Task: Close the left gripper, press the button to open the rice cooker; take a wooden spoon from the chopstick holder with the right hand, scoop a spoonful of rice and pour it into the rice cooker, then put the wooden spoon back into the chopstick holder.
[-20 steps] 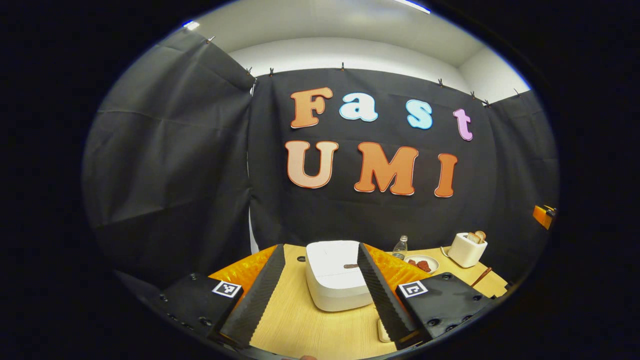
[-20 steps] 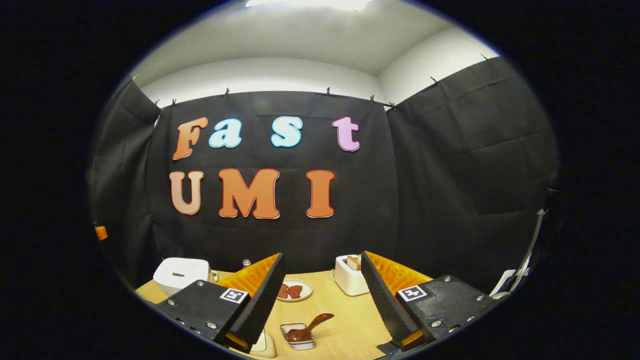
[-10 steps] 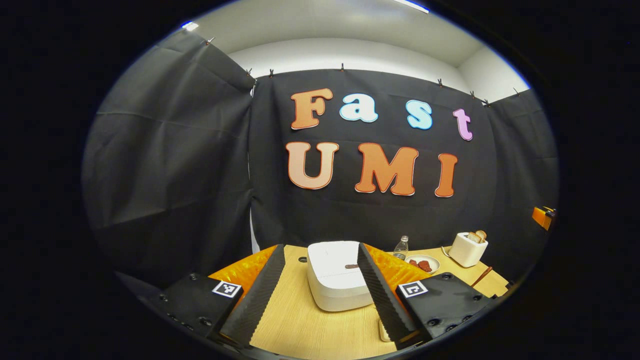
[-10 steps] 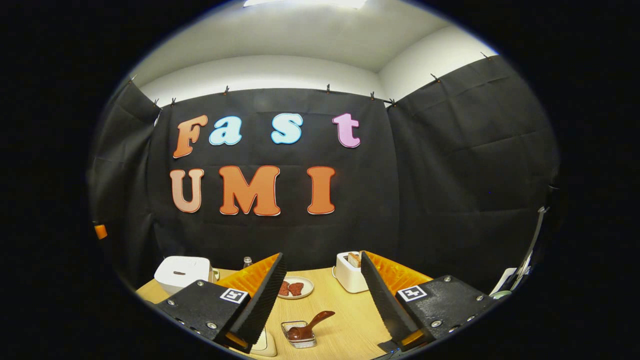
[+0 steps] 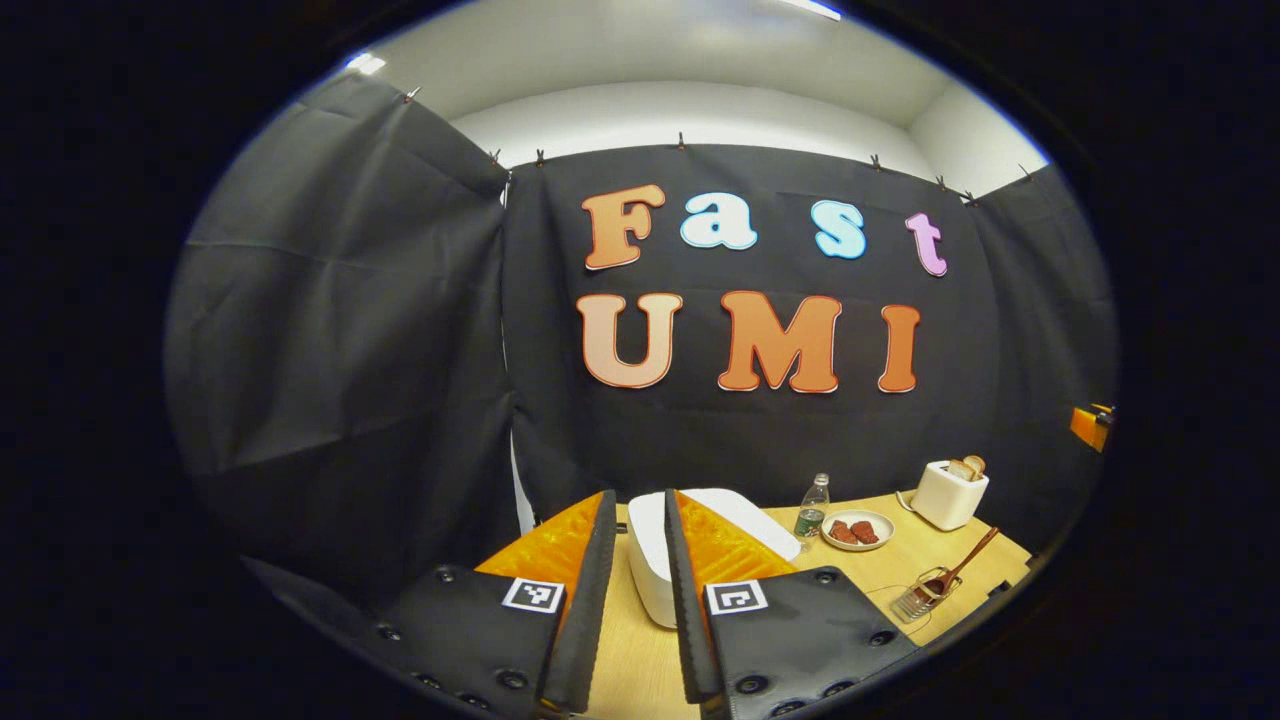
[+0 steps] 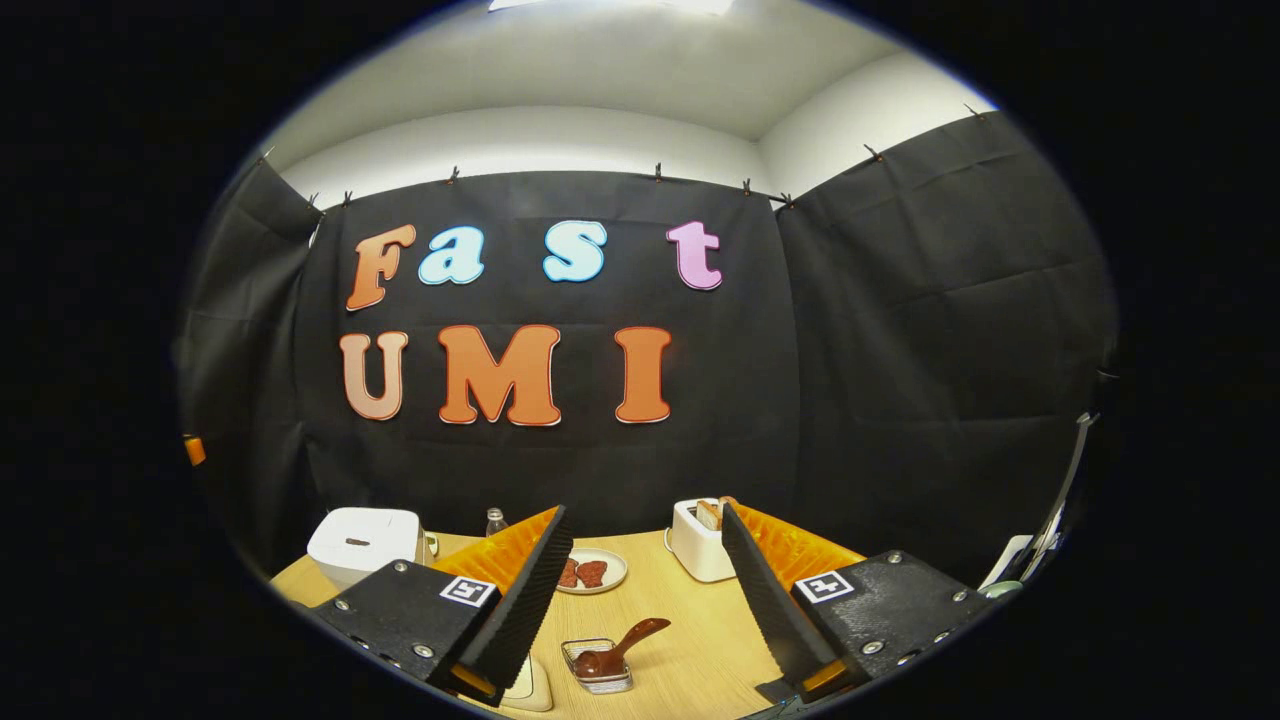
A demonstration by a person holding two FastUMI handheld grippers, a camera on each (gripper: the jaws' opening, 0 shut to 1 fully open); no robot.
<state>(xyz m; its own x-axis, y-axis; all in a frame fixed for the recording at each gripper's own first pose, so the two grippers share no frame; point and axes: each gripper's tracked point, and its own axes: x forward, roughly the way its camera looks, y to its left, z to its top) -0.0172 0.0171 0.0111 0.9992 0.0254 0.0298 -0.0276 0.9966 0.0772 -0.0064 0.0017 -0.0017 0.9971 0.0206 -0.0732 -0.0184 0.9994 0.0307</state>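
Left jaws nearly closed (right apart), one rice cooker (image 5: 655, 560).

The left gripper view looked forward, low over the table (image 5: 900, 560), close to the rice cooker (image 5: 650, 560) ahead of it. The right gripper view sat farther right and back, facing the same wall, the rice cooker (image 6: 362, 540) far to its left. Both views shared the toaster (image 5: 950, 493) (image 6: 697, 545), the plate (image 5: 857, 530) (image 6: 590, 572) and the wooden spoon (image 5: 955, 573) (image 6: 620, 650).
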